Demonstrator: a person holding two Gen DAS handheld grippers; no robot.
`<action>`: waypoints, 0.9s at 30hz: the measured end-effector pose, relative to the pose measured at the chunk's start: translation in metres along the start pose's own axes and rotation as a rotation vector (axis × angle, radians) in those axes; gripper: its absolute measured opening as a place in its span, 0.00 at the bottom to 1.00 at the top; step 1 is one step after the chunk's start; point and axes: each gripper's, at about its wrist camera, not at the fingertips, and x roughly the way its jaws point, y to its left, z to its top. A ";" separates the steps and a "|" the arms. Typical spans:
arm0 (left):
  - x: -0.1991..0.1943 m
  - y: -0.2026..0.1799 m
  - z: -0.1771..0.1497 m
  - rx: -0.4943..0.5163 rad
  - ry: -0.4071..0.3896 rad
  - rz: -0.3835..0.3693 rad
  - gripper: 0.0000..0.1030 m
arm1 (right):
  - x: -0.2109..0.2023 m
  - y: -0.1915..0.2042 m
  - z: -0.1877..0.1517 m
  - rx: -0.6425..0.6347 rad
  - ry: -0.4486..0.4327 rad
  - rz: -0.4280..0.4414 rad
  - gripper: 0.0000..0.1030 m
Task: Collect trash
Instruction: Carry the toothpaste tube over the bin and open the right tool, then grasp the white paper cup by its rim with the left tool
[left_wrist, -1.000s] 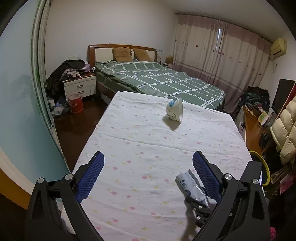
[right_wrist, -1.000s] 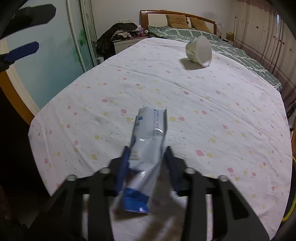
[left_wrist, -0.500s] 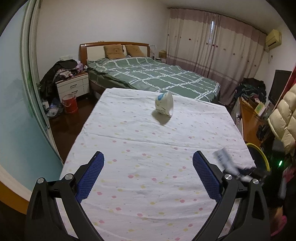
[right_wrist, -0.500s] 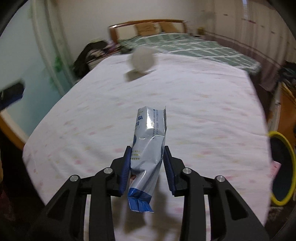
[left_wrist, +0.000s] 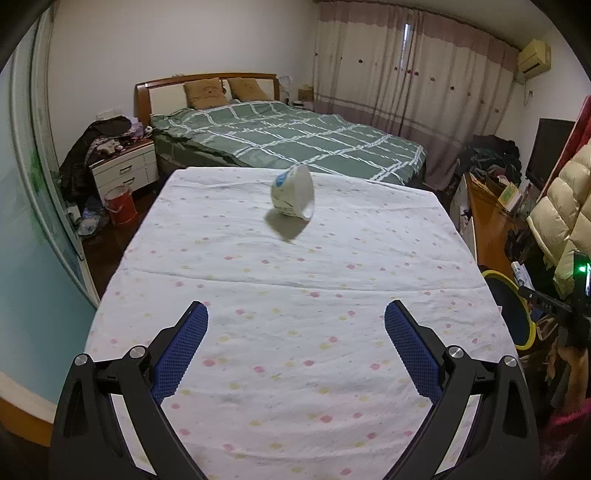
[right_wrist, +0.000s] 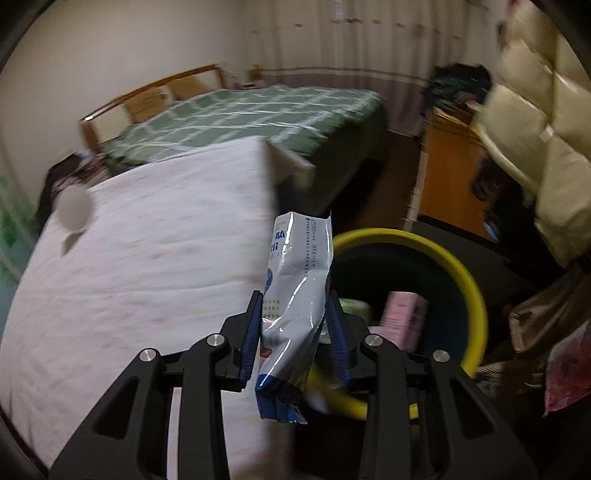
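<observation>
Clamped jaws of the right gripper (right_wrist: 293, 328) are seen pinching a crinkled white-and-blue wrapper (right_wrist: 297, 291), whose long axis runs along the fingers, its torn top pointing away and its blue end hanging toward the camera. Just beyond and to the right of the wrapper, a dark bin with a yellow rim (right_wrist: 472, 288) is seen on the floor beside the table, with some rubbish already inside; the wrapper is judged to be near the rim but not yet clearly over the opening. Jaws of the left gripper (left_wrist: 295, 347) are held wide apart and empty above the spotted tablecloth (left_wrist: 295, 280). A white paper cup (left_wrist: 293, 195) is left tipped on the cloth, ahead of the left gripper, which is the nearer of the two. Compared with a second ago, the wrapper has been carried off the table toward the bin, and the left gripper has been brought closer to the cup.
</observation>
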 end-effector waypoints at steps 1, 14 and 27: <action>0.003 -0.003 0.001 0.006 0.004 -0.001 0.92 | 0.006 -0.009 0.001 0.014 0.006 -0.018 0.33; 0.063 -0.033 0.034 0.070 0.056 -0.032 0.92 | 0.042 -0.051 0.003 0.073 0.023 -0.117 0.56; 0.187 -0.029 0.124 0.113 0.103 0.110 0.70 | 0.042 -0.035 0.012 0.061 0.007 -0.089 0.57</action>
